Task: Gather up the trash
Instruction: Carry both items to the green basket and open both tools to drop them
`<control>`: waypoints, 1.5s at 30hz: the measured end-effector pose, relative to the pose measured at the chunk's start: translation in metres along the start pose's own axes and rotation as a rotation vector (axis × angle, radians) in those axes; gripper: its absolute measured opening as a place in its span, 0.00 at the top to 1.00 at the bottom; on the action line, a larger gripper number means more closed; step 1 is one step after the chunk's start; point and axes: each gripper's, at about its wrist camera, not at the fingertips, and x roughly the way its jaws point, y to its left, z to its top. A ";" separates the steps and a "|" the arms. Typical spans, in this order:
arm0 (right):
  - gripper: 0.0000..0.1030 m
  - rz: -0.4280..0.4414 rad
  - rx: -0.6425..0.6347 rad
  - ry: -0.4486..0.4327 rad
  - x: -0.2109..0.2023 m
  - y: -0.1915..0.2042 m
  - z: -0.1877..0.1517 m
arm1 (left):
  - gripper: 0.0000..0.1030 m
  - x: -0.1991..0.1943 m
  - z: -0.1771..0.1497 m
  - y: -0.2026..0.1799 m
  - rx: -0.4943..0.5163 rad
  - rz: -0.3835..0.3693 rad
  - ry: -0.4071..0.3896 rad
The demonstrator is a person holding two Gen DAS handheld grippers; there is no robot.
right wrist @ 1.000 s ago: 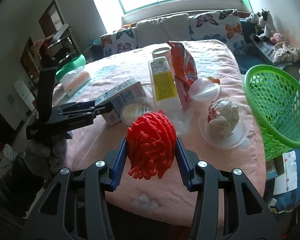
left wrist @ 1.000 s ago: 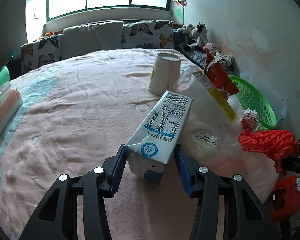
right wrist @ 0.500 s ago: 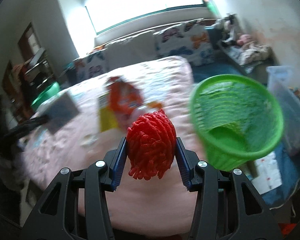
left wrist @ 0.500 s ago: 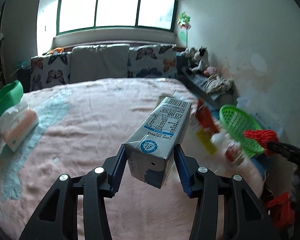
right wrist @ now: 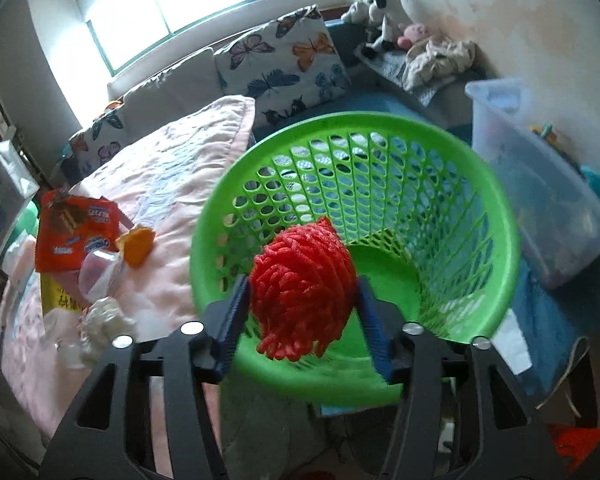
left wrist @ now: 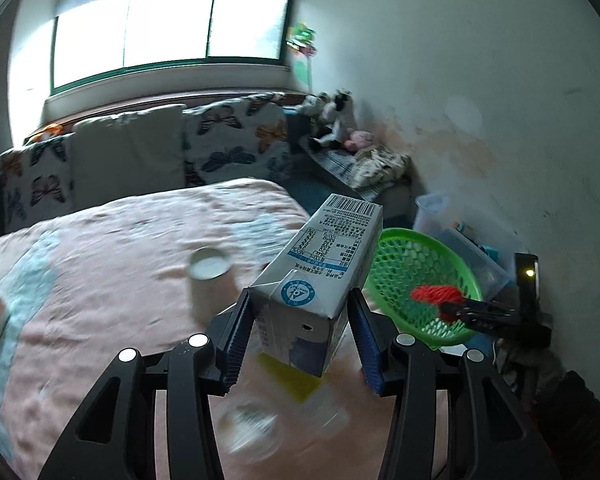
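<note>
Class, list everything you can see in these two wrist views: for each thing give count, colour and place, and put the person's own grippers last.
carton: 1, white and blue, held off the bed in the left gripper
foam net: 1, red, in the right gripper over the basket
basket: 1, green, beside the bed
bed: 1, pink cover
paper cup: 1, white, upright on the bed
snack bag: 1, orange, on the bed
crumpled wrapper: 1, white, near the bed edge
cushions: several, butterfly print, under the window
plush toys: several, by the wall
storage box: 1, clear, right of the basket
left gripper: shut on carton
right gripper: shut on foam net
</note>
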 end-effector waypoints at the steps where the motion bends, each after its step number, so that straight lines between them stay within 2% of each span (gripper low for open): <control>1: 0.34 0.001 0.007 0.000 0.002 -0.003 0.001 | 0.55 0.010 0.004 -0.007 0.011 -0.006 0.015; 10: 0.34 -0.027 0.011 -0.080 -0.025 -0.021 -0.002 | 0.55 0.089 0.023 -0.073 0.140 -0.074 0.144; 17: 0.34 -0.032 0.062 -0.145 -0.057 -0.039 -0.015 | 0.55 0.150 0.028 -0.119 0.195 -0.136 0.266; 27: 0.34 -0.045 0.138 -0.144 -0.067 -0.063 -0.037 | 0.54 0.223 0.012 -0.184 0.270 -0.149 0.402; 31: 0.34 -0.048 0.164 -0.129 -0.066 -0.073 -0.046 | 0.54 0.245 0.006 -0.198 0.253 -0.160 0.445; 33: 0.34 -0.052 0.174 -0.127 -0.066 -0.077 -0.050 | 0.52 0.251 0.002 -0.202 0.248 -0.164 0.459; 34: 0.34 -0.052 0.180 -0.127 -0.066 -0.078 -0.051 | 0.39 0.254 0.000 -0.204 0.244 -0.174 0.465; 35: 0.34 -0.051 0.186 -0.127 -0.067 -0.080 -0.053 | 0.34 0.254 -0.002 -0.205 0.240 -0.180 0.471; 41: 0.34 -0.037 0.189 -0.125 -0.072 -0.077 -0.058 | 0.34 0.229 0.001 -0.201 0.256 -0.176 0.412; 45: 0.34 -0.008 0.165 -0.129 -0.081 -0.062 -0.062 | 0.34 0.188 0.010 -0.183 0.232 -0.166 0.345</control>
